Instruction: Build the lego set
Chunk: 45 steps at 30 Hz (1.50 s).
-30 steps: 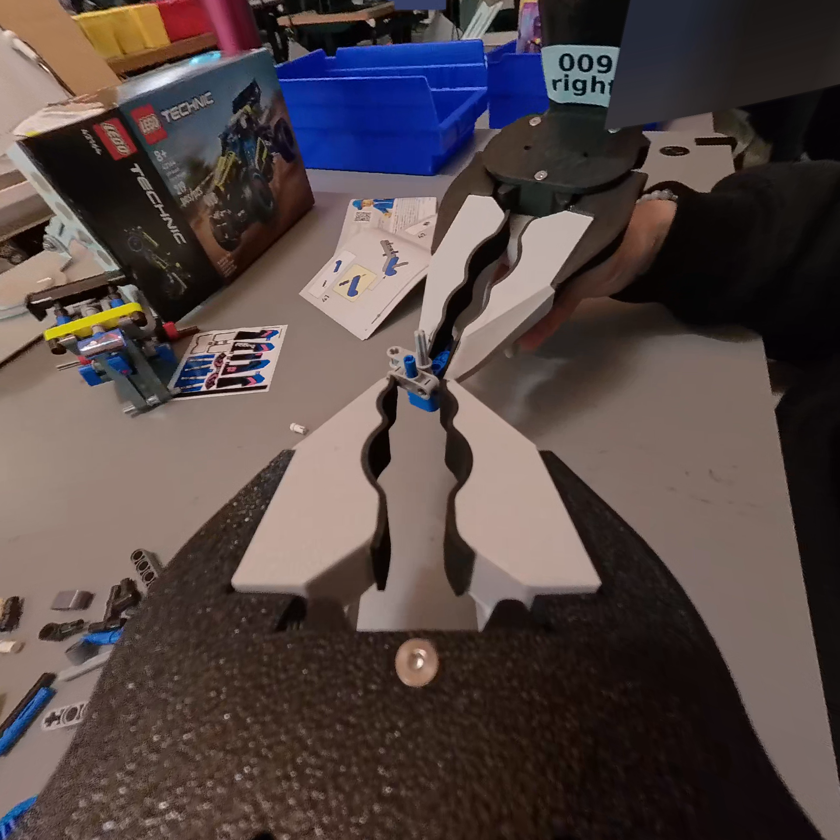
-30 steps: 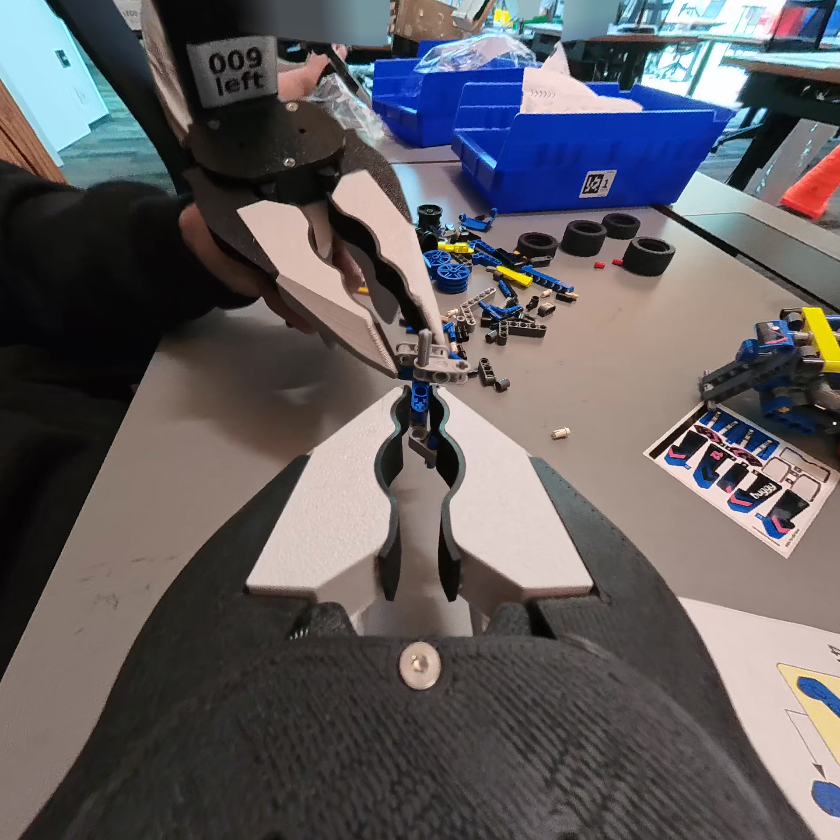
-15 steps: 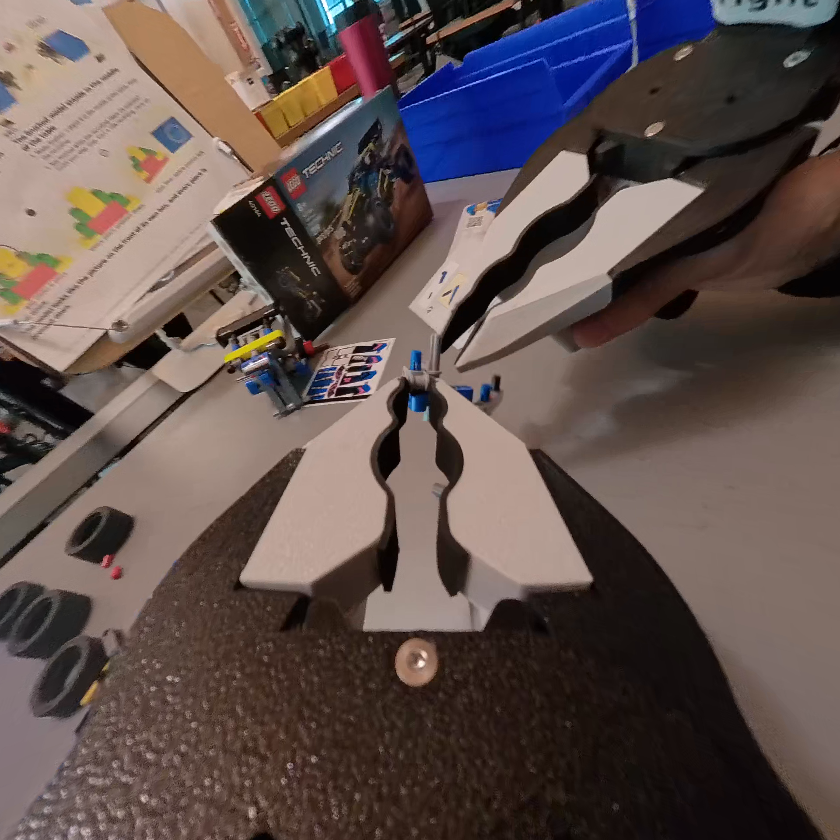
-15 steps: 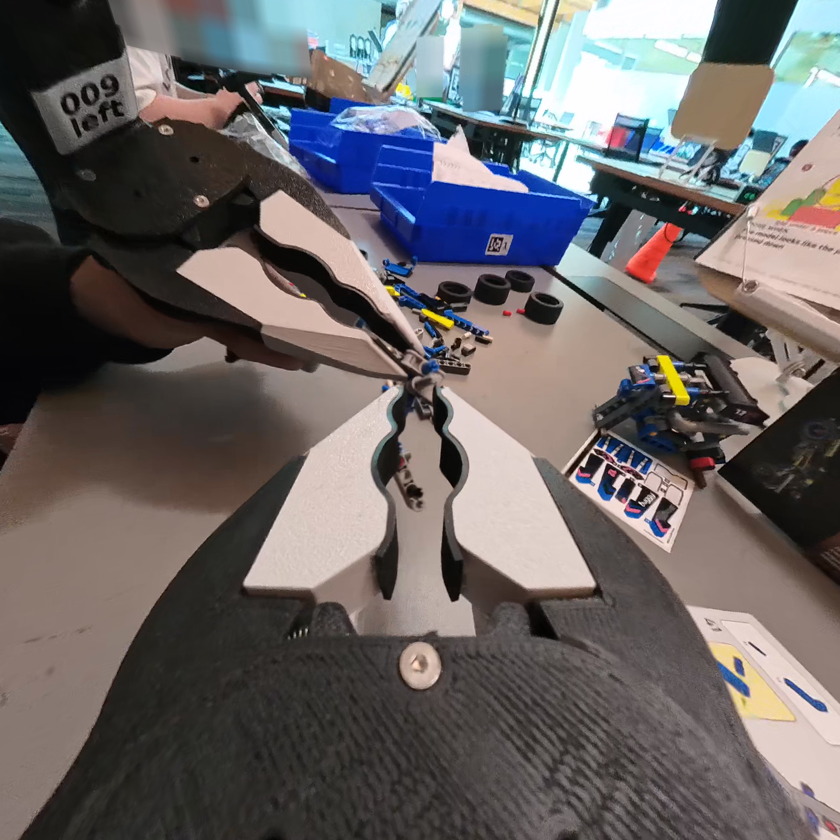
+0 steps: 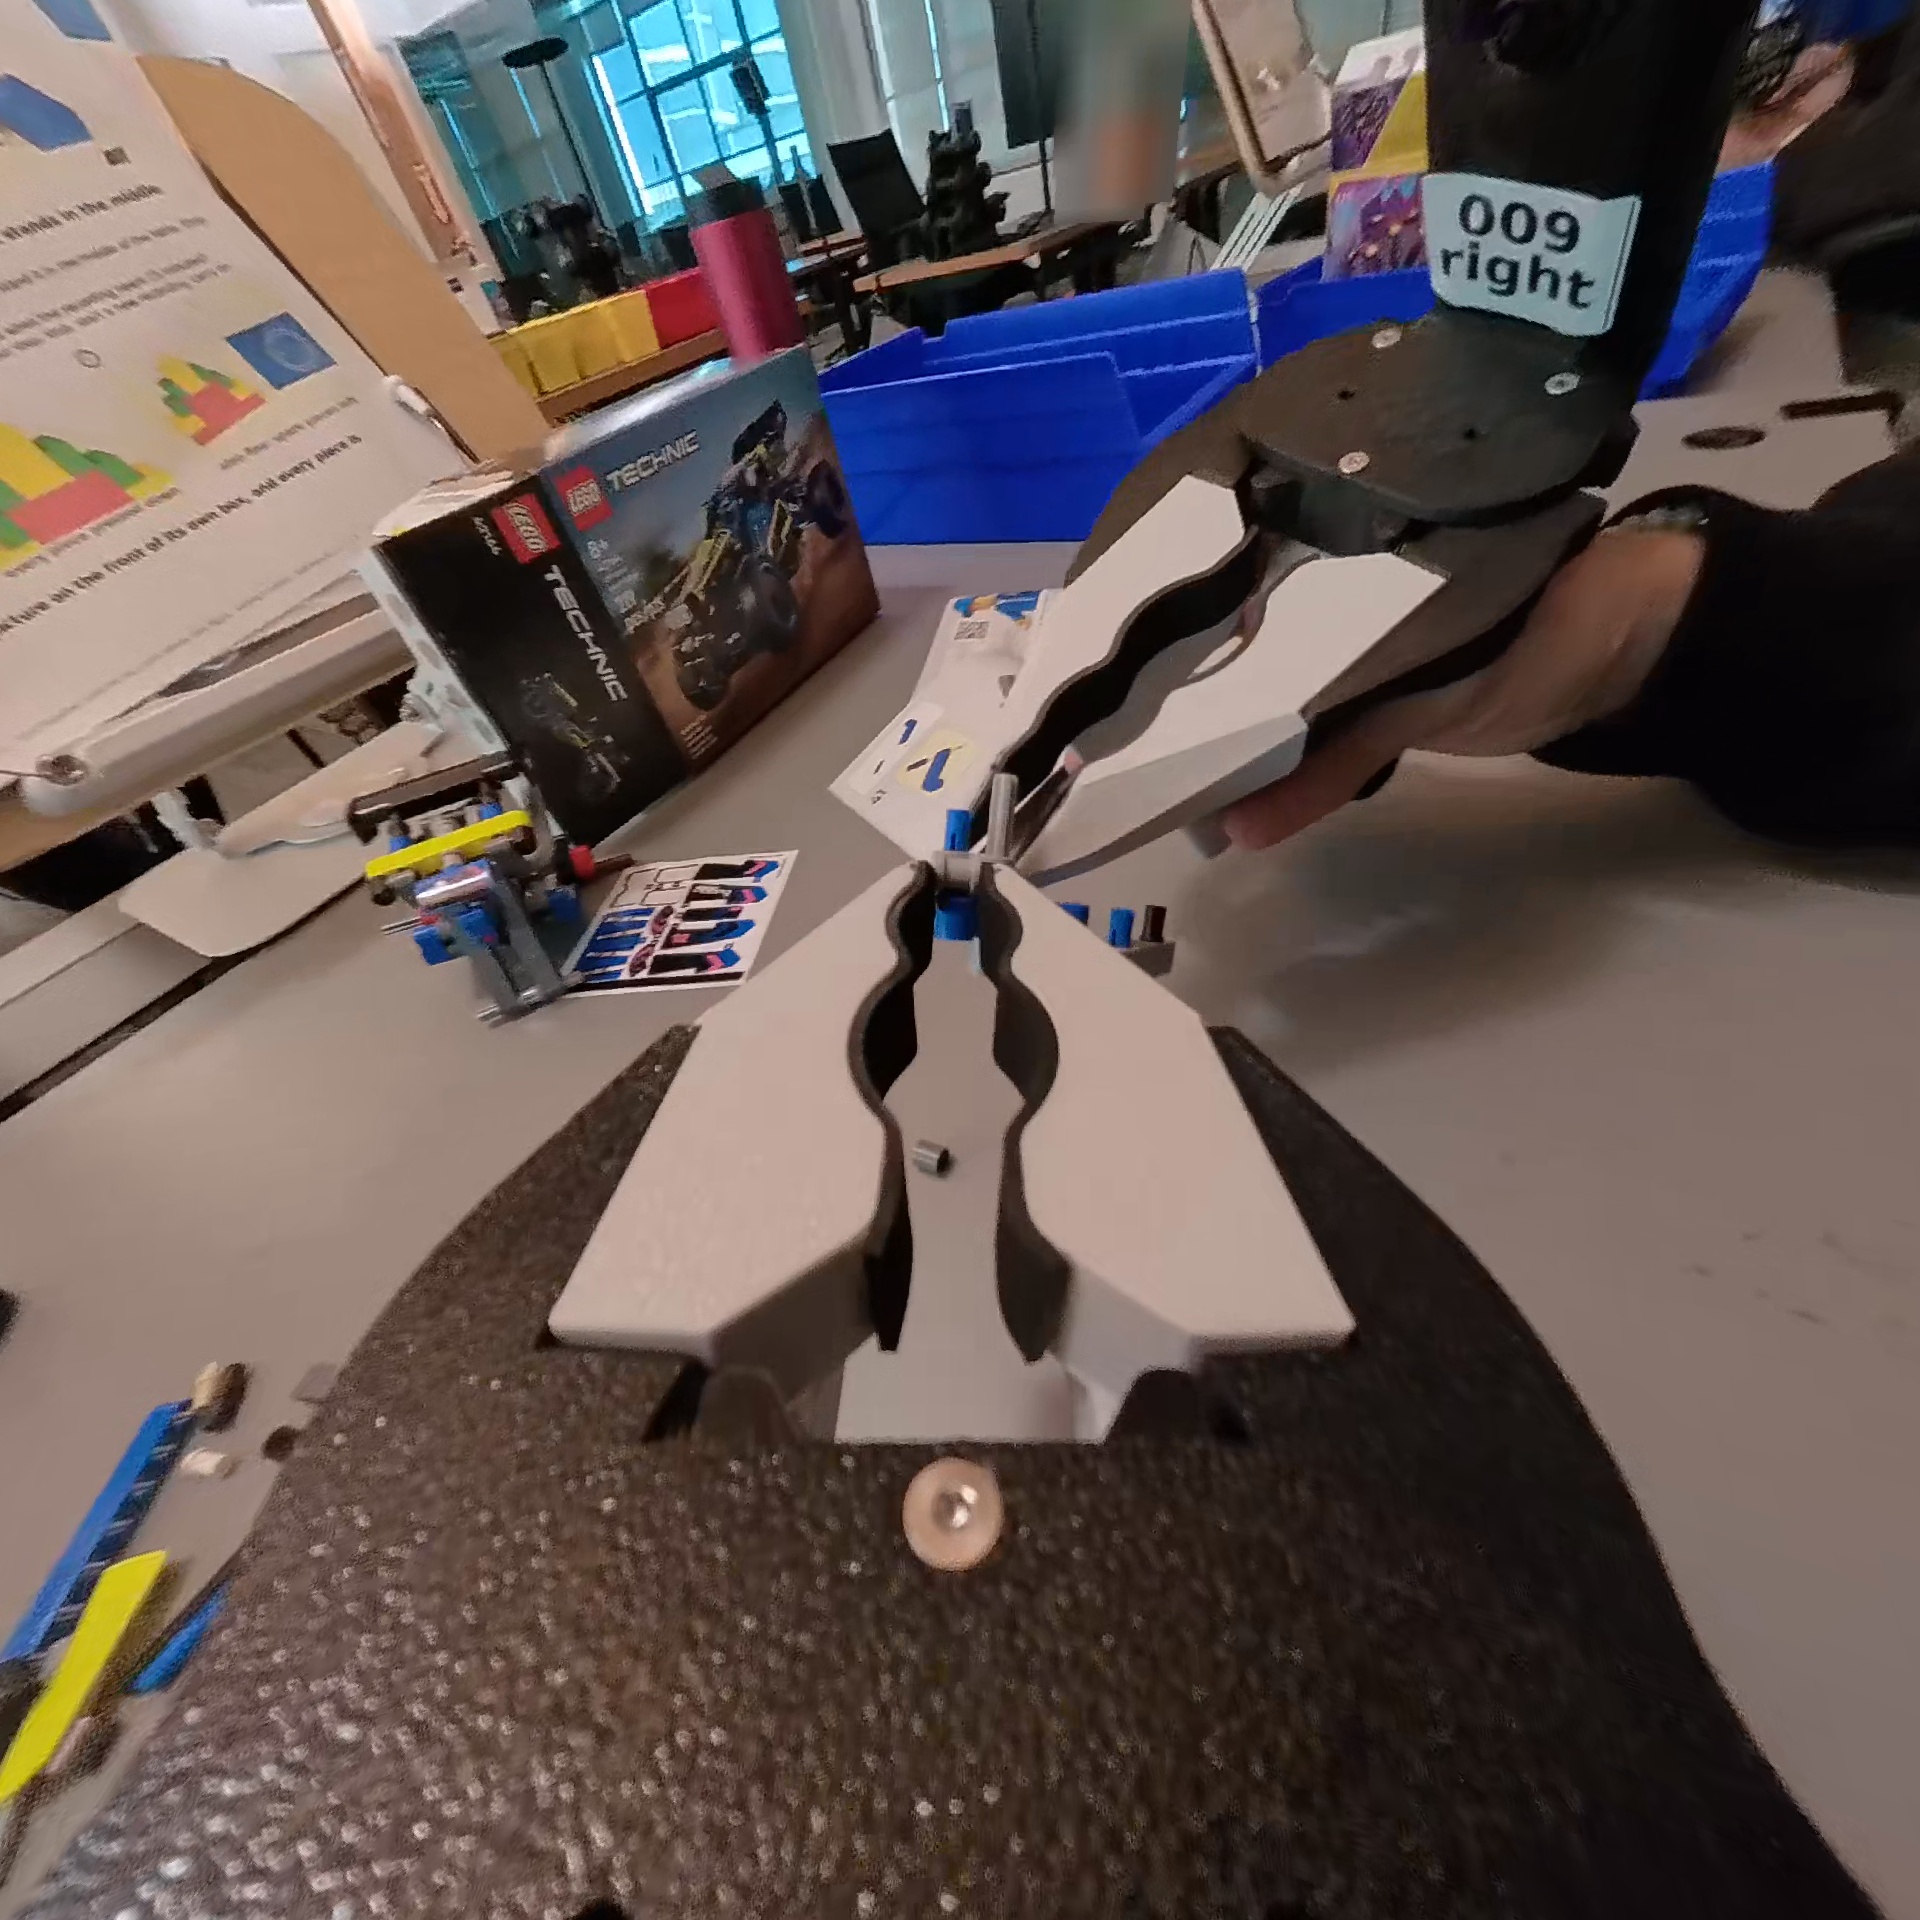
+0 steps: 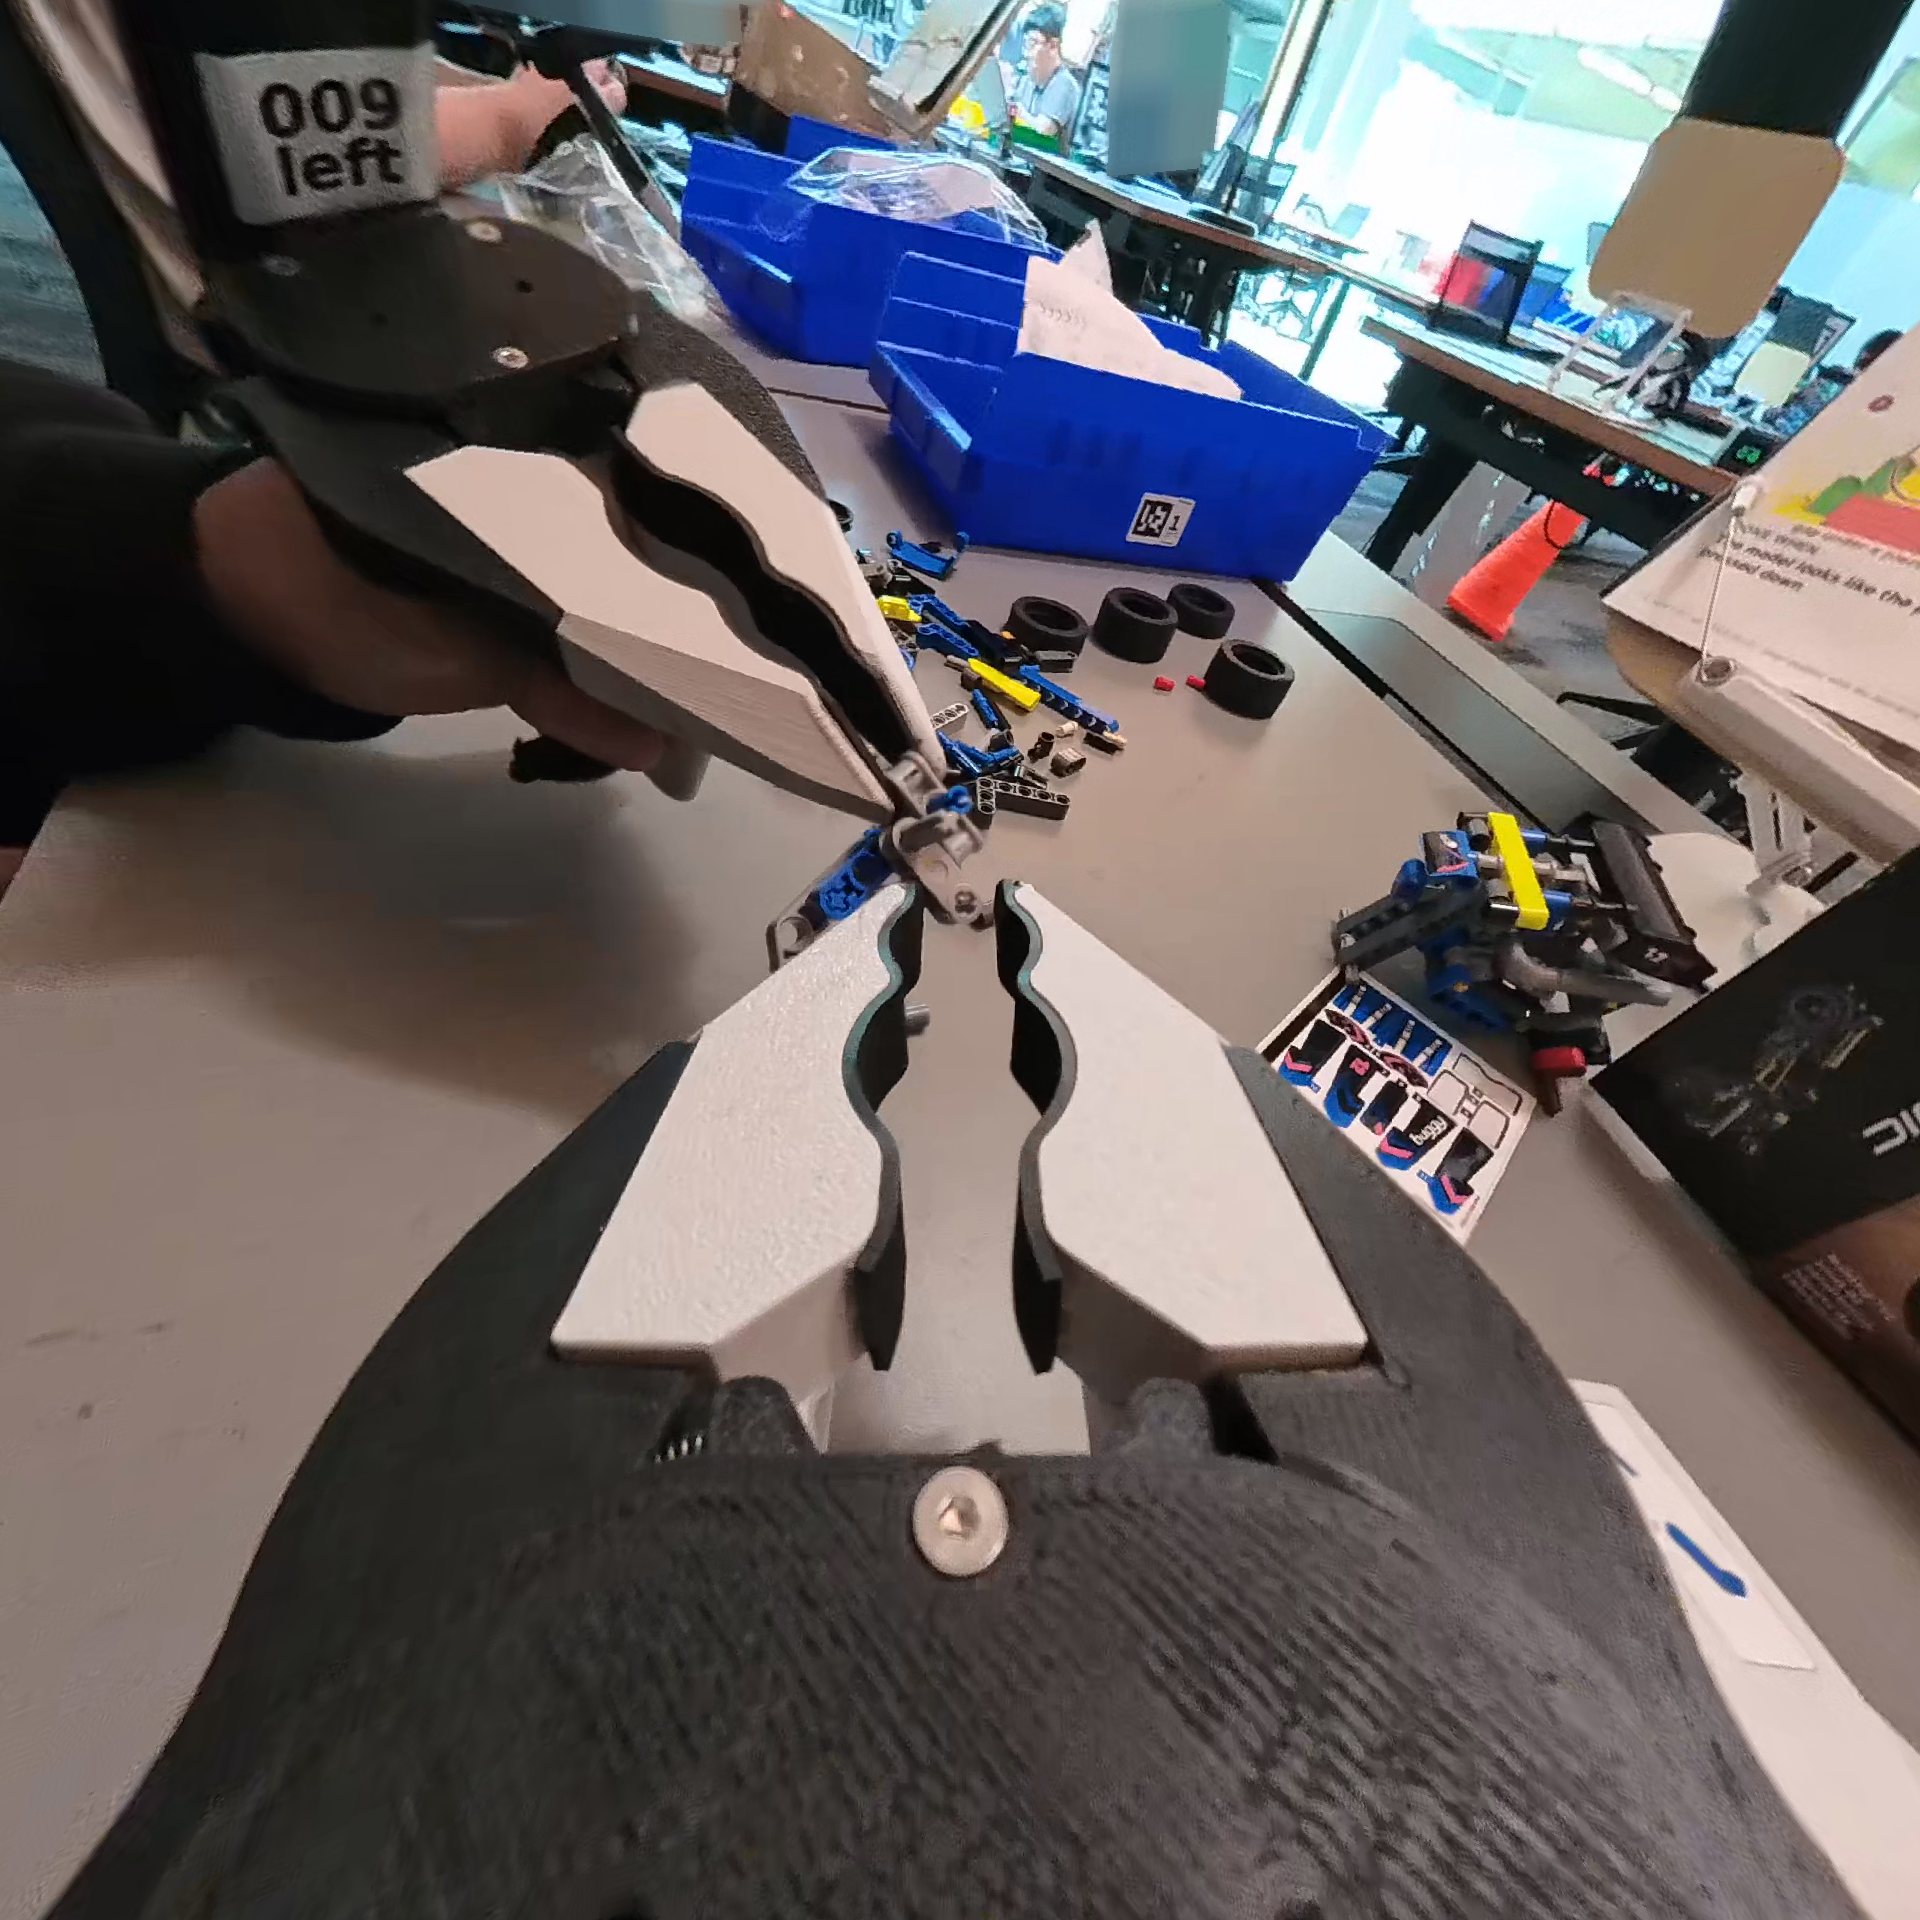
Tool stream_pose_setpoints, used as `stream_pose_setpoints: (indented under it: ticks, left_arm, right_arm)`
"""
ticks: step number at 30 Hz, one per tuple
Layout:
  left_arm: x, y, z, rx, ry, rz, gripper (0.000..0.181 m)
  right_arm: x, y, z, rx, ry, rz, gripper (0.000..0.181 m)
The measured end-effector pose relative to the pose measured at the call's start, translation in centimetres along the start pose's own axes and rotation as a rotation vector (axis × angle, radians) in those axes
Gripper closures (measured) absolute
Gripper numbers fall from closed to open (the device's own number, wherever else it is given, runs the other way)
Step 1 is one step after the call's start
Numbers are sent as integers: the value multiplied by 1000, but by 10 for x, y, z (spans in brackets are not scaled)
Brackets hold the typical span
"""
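Left wrist view, from left to right: the half-built chassis (image 5: pixel 473 894) sits on the table (image 5: pixel 1558 1091) beside the sticker sheet (image 5: pixel 681 920), well apart from your work. At centre your left gripper (image 5: pixel 954 883) is clenched on the small grey-and-blue subassembly (image 5: pixel 961 878), lifted off the table. From the right, your right gripper (image 6: pixel 958 902) stands with jaws parted, tips around a grey connector end; I judge it released. You seem to be mid-way through joining small parts. Next, close squarely on that piece and press along its axis, keeping the left grip steady.
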<state>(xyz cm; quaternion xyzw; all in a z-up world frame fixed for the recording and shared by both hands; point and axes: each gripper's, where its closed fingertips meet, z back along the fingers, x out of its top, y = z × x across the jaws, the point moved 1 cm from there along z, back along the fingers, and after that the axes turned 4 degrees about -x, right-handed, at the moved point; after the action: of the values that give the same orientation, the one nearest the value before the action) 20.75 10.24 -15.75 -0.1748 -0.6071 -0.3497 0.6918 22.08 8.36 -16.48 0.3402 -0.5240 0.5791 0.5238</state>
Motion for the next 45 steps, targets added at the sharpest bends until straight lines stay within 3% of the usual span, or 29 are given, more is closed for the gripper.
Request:
stream_pose_setpoints:
  ticks: [6,11,29,34,41,45]
  left_arm:
    - [6,-5,1,-29,-59,-31,176]
    - [11,-9,3,-48,-107,-51,176]
    - [1,-10,-1,-4,-45,-202,176]
    - [-3,-15,-3,-61,-30,-167,175]
    - [-29,-37,-16,-164,200,-235,168]
    - [-46,-48,-27,-170,341,-122,174]
  right_arm:
    - [6,3,5,47,-68,4,163]
    - [9,9,8,123,-95,-46,169]
    - [-3,9,5,87,28,-83,172]
    - [-6,12,11,72,98,160,173]
    - [-31,15,23,93,373,545,172]
    - [-48,15,28,114,484,533,167]
